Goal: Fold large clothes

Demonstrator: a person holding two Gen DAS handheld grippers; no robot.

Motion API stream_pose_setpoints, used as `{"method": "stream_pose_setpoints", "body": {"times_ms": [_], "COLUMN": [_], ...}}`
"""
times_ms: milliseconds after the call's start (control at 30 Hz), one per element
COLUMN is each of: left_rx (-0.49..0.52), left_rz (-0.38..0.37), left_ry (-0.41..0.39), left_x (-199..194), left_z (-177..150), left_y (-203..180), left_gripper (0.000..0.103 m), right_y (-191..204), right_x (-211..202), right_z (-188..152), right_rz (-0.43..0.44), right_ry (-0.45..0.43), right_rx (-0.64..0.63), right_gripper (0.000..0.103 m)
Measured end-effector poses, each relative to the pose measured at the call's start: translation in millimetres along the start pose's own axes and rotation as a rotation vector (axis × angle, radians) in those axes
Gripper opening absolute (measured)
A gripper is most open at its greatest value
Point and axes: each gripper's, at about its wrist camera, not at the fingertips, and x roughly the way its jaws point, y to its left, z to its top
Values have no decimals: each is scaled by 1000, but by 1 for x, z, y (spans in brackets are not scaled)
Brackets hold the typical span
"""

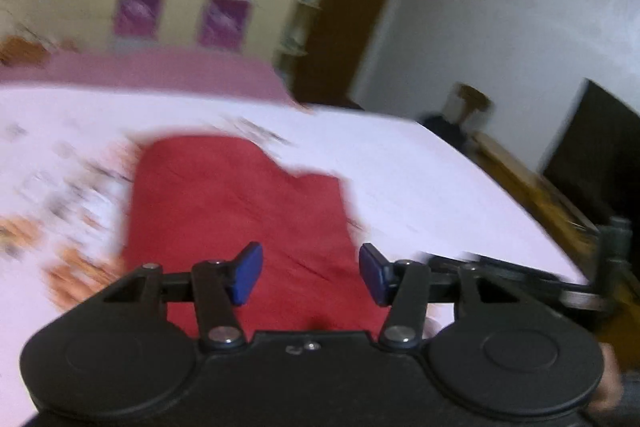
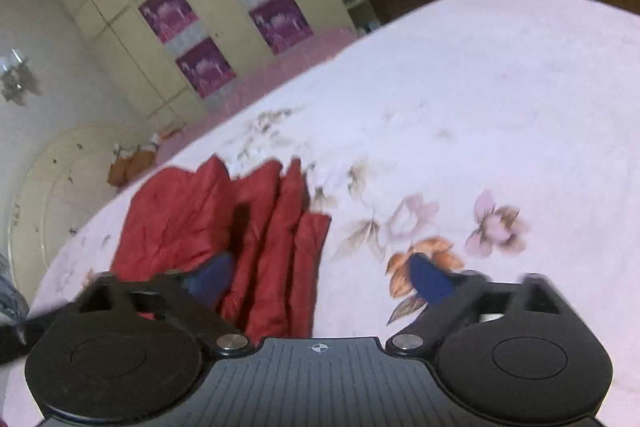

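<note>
In the left wrist view, the left gripper [image 1: 311,273] sits low in the frame with its blue pads moderately apart and nothing pinched between them; the folded red garment [image 1: 236,211] lies on the pale floral bedspread [image 1: 420,171], filling the centre just beyond and below the pads. In the right wrist view, the right gripper [image 2: 320,281] stands wide and empty; the red garment [image 2: 224,223] lies at lower left, running under the left pad, creased in long folds.
</note>
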Motion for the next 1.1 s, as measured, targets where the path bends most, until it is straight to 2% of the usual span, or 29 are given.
{"method": "stream_pose_setpoints", "body": {"times_ms": [100, 200, 300, 367, 467, 500, 533, 633, 800, 867, 967, 1100], "left_rx": [-48, -45, -62, -62, -70, -70, -68, -54, 26, 85, 194, 222], "left_rz": [87, 143, 129, 116, 71, 56, 41, -8, -27, -12, 28, 51], "left_ry": [6, 27, 45, 67, 83, 81, 78, 88, 120, 147, 185, 216], "left_x": [12, 29, 45, 57, 64, 67, 67, 76, 96, 105, 121, 128], "left_z": [3, 0, -3, -6, -11, -11, -11, -11, -13, -15, -21, -20], "left_y": [42, 64, 83, 91, 94, 95, 93, 89, 70, 56, 34, 29], "left_gripper": [46, 41, 39, 36, 31, 31, 31, 31, 31, 31, 31, 31], "right_y": [22, 54, 79, 79, 71, 71, 70, 64, 44, 35, 18, 13], "right_x": [5, 19, 47, 73, 91, 92, 93, 79, 77, 84, 95, 96], "right_z": [9, 13, 18, 23, 25, 26, 26, 24, 13, 2, -13, -13], "right_rz": [72, 91, 53, 31, 61, 75, 79, 61, -17, -66, -90, -91], "right_ry": [1, 4, 17, 78, 129, 139, 149, 123, 135, 152, 173, 181], "right_rx": [-58, -179, -267, -235, -189, -188, -182, -179, -155, -150, -109, -79], "right_gripper": [60, 60, 60, 60, 58, 31, 17, 14, 14, 14, 14, 15]}}
